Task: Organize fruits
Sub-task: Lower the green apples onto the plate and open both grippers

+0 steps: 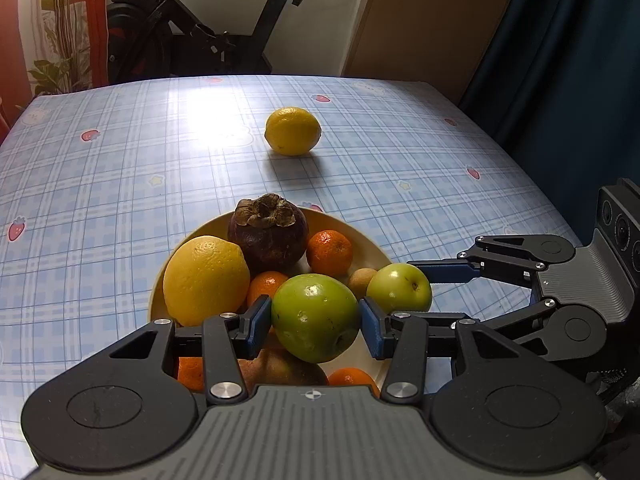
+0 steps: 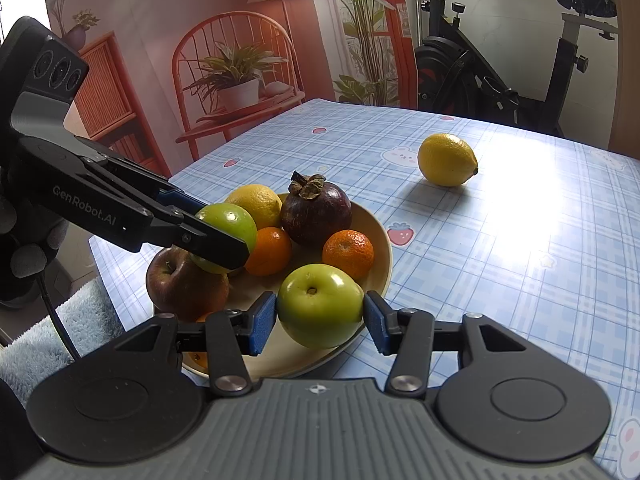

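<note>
Fruits heaped on a cream plate (image 2: 380, 240) at the near edge of a blue checked tabletop (image 2: 500, 260): a lemon (image 1: 206, 280), a dark mangosteen (image 2: 316, 214), mandarins (image 2: 348, 254), a red apple (image 2: 186, 284) and two green apples. The left gripper (image 1: 315, 320) has its blue-padded fingers (image 1: 256, 326) pinching the larger green apple (image 1: 315, 316) on both sides, above the red apple. The right gripper (image 2: 320, 322) pinches the second green apple (image 2: 320, 310) the same way, at the plate's right rim, just beside the other. A second lemon (image 2: 447, 159) lies alone on the tabletop, well apart on the far side. An exercise bike (image 2: 500, 80) stands beyond the table.
</note>
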### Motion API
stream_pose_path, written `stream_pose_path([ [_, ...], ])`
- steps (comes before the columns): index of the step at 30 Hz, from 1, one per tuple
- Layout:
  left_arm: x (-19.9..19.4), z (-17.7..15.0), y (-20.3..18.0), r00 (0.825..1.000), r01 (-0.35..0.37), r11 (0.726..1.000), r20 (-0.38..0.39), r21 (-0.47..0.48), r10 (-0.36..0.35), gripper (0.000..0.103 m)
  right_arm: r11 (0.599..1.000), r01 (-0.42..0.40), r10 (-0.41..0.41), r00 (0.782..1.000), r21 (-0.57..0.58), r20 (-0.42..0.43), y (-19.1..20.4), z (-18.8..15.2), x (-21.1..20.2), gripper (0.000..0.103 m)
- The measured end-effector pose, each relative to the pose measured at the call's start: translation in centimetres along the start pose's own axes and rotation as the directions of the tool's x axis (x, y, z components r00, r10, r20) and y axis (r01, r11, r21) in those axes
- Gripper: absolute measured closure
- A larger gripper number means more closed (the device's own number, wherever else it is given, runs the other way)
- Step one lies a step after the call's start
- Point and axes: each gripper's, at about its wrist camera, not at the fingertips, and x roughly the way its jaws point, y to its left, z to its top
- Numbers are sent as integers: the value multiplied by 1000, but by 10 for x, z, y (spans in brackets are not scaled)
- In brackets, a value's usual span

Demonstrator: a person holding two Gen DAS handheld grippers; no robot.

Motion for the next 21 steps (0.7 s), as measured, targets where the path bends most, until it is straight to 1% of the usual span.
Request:
stream_pose_path([
  [21, 2, 1, 2, 1000, -3, 1000, -5, -13, 3, 53, 1000, 6, -6, 1000, 11, 16, -1, 1, -5, 51],
])
